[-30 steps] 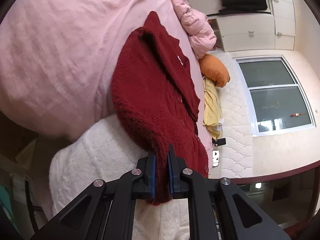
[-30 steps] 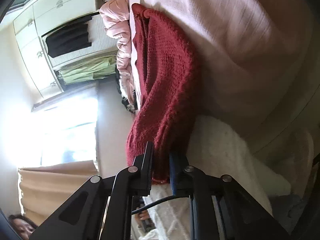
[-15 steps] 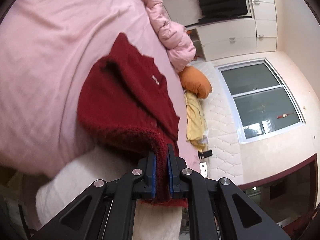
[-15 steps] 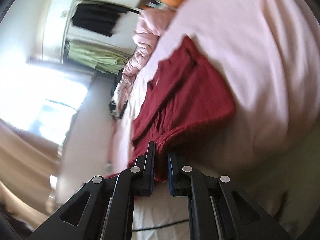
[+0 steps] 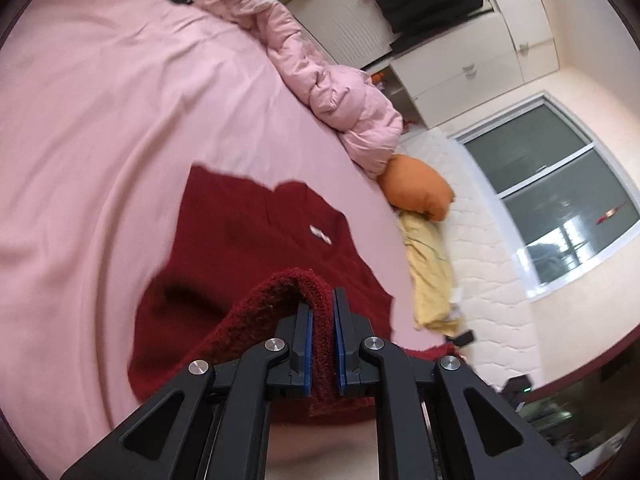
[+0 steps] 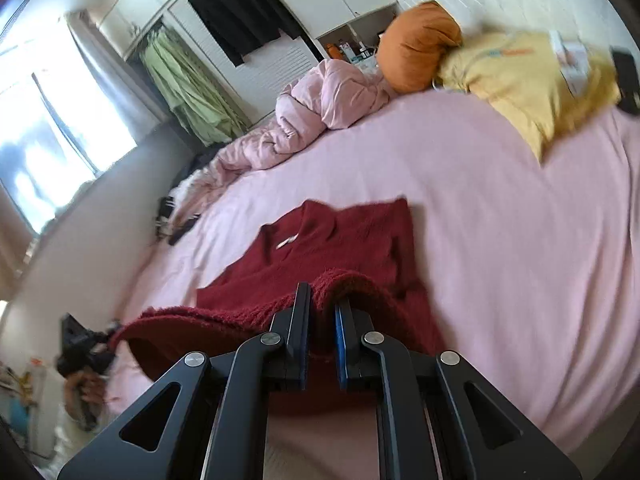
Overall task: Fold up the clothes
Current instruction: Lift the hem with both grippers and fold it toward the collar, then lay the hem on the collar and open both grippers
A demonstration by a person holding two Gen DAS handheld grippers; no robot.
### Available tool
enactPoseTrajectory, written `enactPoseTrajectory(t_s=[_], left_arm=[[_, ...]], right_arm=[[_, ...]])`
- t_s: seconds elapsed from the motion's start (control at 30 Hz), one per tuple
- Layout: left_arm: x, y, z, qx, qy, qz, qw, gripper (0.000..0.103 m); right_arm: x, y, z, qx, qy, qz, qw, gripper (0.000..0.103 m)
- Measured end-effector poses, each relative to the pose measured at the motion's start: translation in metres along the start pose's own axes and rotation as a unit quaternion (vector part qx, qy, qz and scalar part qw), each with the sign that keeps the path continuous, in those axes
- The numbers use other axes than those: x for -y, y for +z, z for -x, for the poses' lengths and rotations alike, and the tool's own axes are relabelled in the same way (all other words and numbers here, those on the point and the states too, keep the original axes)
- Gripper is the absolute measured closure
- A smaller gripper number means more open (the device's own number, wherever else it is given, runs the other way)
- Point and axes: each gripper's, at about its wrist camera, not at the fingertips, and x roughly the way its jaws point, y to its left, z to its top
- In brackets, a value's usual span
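A dark red knitted cardigan (image 5: 256, 240) lies on the pink bed sheet (image 5: 100, 100), collar and white label toward the pillows. My left gripper (image 5: 321, 300) is shut on one part of its hem, which arches up off the bed between the blue pads. In the right wrist view the cardigan (image 6: 340, 236) shows the same way, and my right gripper (image 6: 322, 300) is shut on another part of the hem. The raised hem stretches leftward to the left gripper (image 6: 76, 344), held in a hand. The lifted lower part hangs over the cardigan's body.
A pink puffer jacket (image 5: 340, 96) lies bunched along the bed's far edge. Beside it are an orange pillow (image 5: 416, 192) and a yellow garment (image 5: 428, 256). A white wardrobe (image 5: 472, 52) with a black top hanging on it stands behind. Small dark items (image 6: 176, 224) lie at the bed's left side.
Both grippers have risen and moved in over the bed, carrying the hem up over the cardigan's body. The right gripper has rolled upright. The white knitted cover has dropped out of view.
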Motion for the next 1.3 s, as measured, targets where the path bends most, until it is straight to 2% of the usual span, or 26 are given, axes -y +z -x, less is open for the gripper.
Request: enactPoseTrajectory(t_s=[0.17, 0.33, 0.47, 0.63, 0.73, 0.77, 0.8, 0.9, 1.1, 1.17, 1.2, 1.3], left_arm=[[0.002, 0.055, -0.049, 0.000, 0.045, -0.024, 0.9987, 0.093], [-0.007, 0.108, -0.100, 0.008, 0.067, -0.009, 0.9977, 0.093], [-0.027, 0.139, -0.149, 0.013, 0.105, 0.012, 0.9943, 0.093], [-0.069, 0.141, -0.199, 0.013, 0.171, 0.029, 0.9848, 0.093], [-0.097, 0.129, -0.221, 0.001, 0.189, 0.034, 0.9814, 0.093], [-0.107, 0.124, -0.223, 0.009, 0.180, 0.042, 0.9828, 0.093], [-0.113, 0.120, -0.221, 0.023, 0.166, 0.045, 0.9848, 0.091], [-0.121, 0.112, -0.217, 0.048, 0.133, 0.039, 0.9891, 0.091], [-0.124, 0.107, -0.208, 0.066, 0.098, 0.048, 0.9919, 0.090], [-0.127, 0.105, -0.204, 0.079, 0.083, 0.054, 0.9919, 0.090], [-0.127, 0.105, -0.204, 0.084, 0.077, 0.056, 0.9919, 0.089], [-0.127, 0.103, -0.200, 0.094, 0.064, 0.060, 0.9917, 0.087]], right_arm=[[-0.008, 0.051, -0.060, 0.000, -0.034, 0.034, 0.999, 0.092], [-0.015, 0.094, -0.122, 0.008, -0.064, 0.064, 0.996, 0.092], [-0.015, 0.121, -0.181, 0.008, -0.091, 0.082, 0.992, 0.092], [0.007, 0.120, -0.253, -0.022, -0.120, 0.064, 0.990, 0.092], [0.035, 0.102, -0.285, -0.046, -0.131, 0.032, 0.990, 0.092], [0.049, 0.093, -0.297, -0.060, -0.131, 0.015, 0.989, 0.092], [0.061, 0.084, -0.306, -0.069, -0.125, -0.003, 0.990, 0.092], [0.091, 0.081, -0.299, -0.040, -0.051, -0.075, 0.995, 0.088], [0.122, 0.076, -0.287, -0.011, 0.038, -0.147, 0.988, 0.088], [0.139, 0.072, -0.281, 0.011, 0.071, -0.192, 0.979, 0.086], [0.151, 0.071, -0.277, 0.024, 0.078, -0.227, 0.971, 0.081], [0.188, 0.062, -0.272, 0.054, 0.140, -0.323, 0.935, 0.081]])
